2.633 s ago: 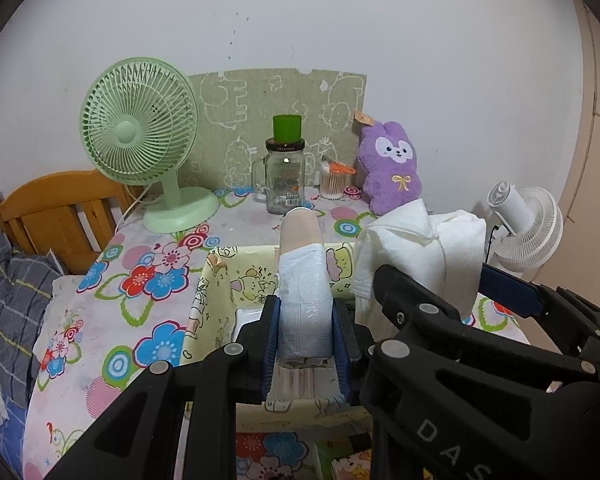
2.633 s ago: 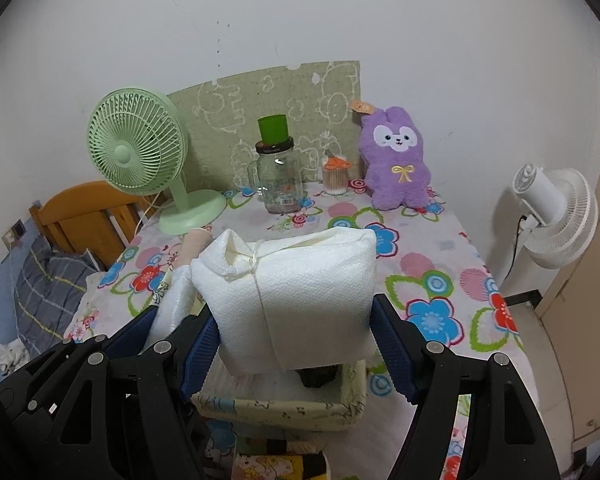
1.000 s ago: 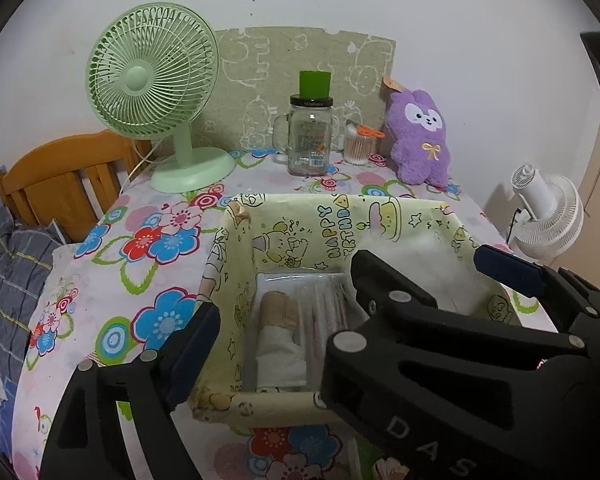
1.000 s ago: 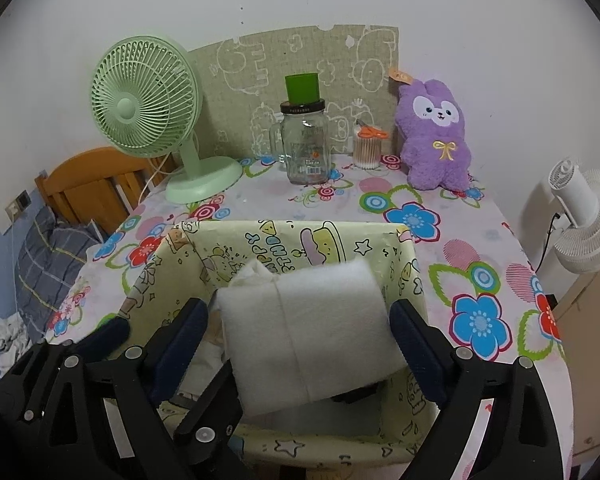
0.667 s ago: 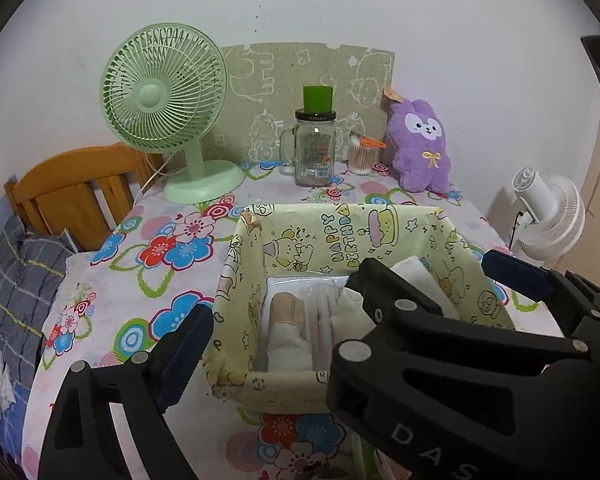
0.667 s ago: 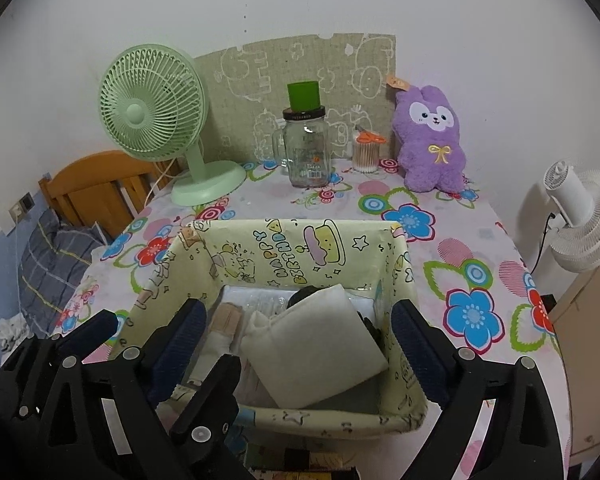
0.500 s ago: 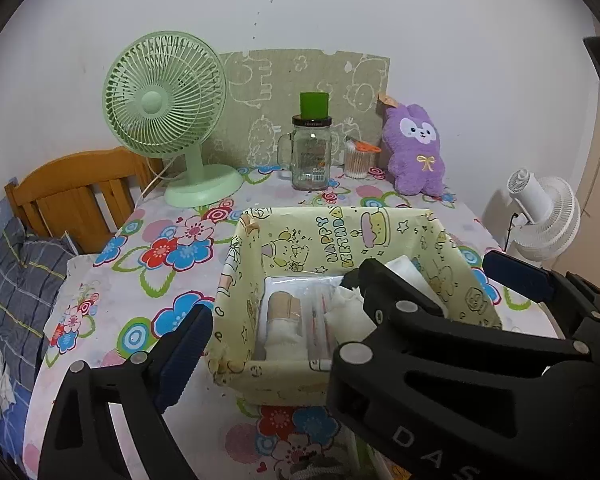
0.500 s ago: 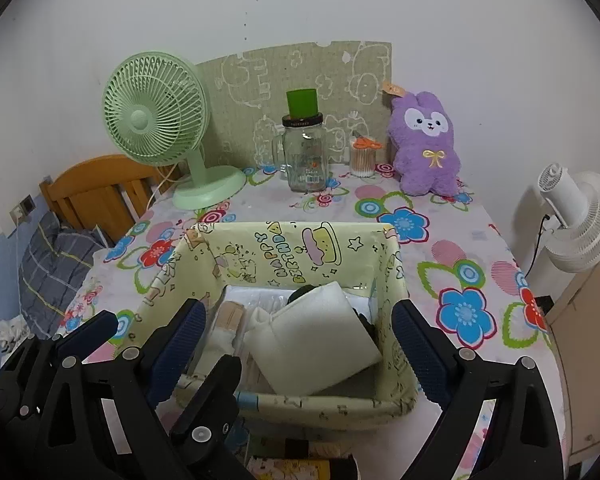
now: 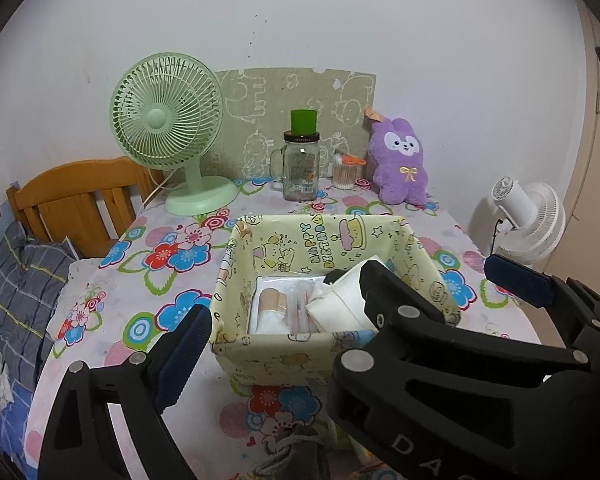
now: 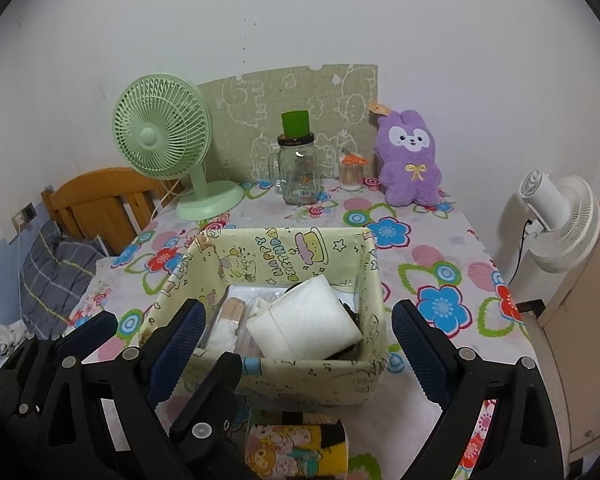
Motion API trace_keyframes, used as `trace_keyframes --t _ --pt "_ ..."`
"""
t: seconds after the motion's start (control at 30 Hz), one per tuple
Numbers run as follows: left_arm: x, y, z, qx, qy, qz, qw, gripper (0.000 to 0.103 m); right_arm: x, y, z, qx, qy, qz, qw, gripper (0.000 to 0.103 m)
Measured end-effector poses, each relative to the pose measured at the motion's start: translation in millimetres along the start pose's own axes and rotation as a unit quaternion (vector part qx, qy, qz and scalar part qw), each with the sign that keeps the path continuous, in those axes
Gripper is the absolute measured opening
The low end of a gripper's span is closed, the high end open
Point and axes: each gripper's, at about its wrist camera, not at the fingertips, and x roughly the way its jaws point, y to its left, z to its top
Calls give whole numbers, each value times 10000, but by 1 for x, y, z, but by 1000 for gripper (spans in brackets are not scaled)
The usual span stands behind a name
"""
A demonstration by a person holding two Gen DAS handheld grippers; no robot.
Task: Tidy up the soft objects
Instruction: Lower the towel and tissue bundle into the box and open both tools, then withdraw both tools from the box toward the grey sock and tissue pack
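Observation:
A yellow cartoon-print fabric basket (image 9: 320, 236) (image 10: 288, 240) stands on the flowered table. Inside it lie a white folded cloth pack (image 10: 304, 320) (image 9: 340, 304) and, to its left, a small white roll with a beige end (image 9: 270, 308) (image 10: 230, 316). My left gripper (image 9: 300, 336) hovers open before the basket's near wall, its right finger hidden behind the right gripper. In front of the basket my right gripper (image 10: 298, 312) (image 9: 434, 268) is also open, with nothing pressed by its pads. A purple plush rabbit (image 9: 400, 168) (image 10: 412, 160) sits at the back right.
At the back stand a green fan (image 9: 168, 120), a glass jar with a green cup (image 9: 300, 168) and a cotton swab holder (image 10: 352, 172). A grey pouch (image 9: 292, 452) and a cartoon-print pack (image 10: 296, 452) lie near me. A wooden headboard (image 9: 72, 196) is left, a white fan (image 10: 556, 216) right.
Both grippers let go: the roll and the white cloth pack now lie in the basket. Both grippers have since drawn back and up, so the basket looks farther off.

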Motion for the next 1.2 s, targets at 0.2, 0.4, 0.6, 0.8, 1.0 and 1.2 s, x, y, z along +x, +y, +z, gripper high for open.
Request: trace_keyframes --t 0.2,0.4,0.6,0.8,1.0,1.2 --pt "-15 -5 -6 30 -81 -57 9999 95 -19 -1 -5 -2 -103 -27 9999 96" --pt "-29 -12 -15 56 -147 -133 9998 96 -37 -5 -15 38 -187 -97 9998 96" --pt "-39 -16 -24 85 -174 -142 9997 96 -50 -6 -25 58 -223 -113 9997 96" --pt "-48 -18 -32 82 -200 -114 9997 96 -61 -7 -35 85 -266 -93 9996 96" --pt "-54 -17 -41 67 -227 -41 9997 98 -68 -5 -44 52 -298 -65 9995 96" --pt "-55 -15 -53 72 -194 -85 9998 99 -71 -3 -55 16 -282 -52 9996 96"
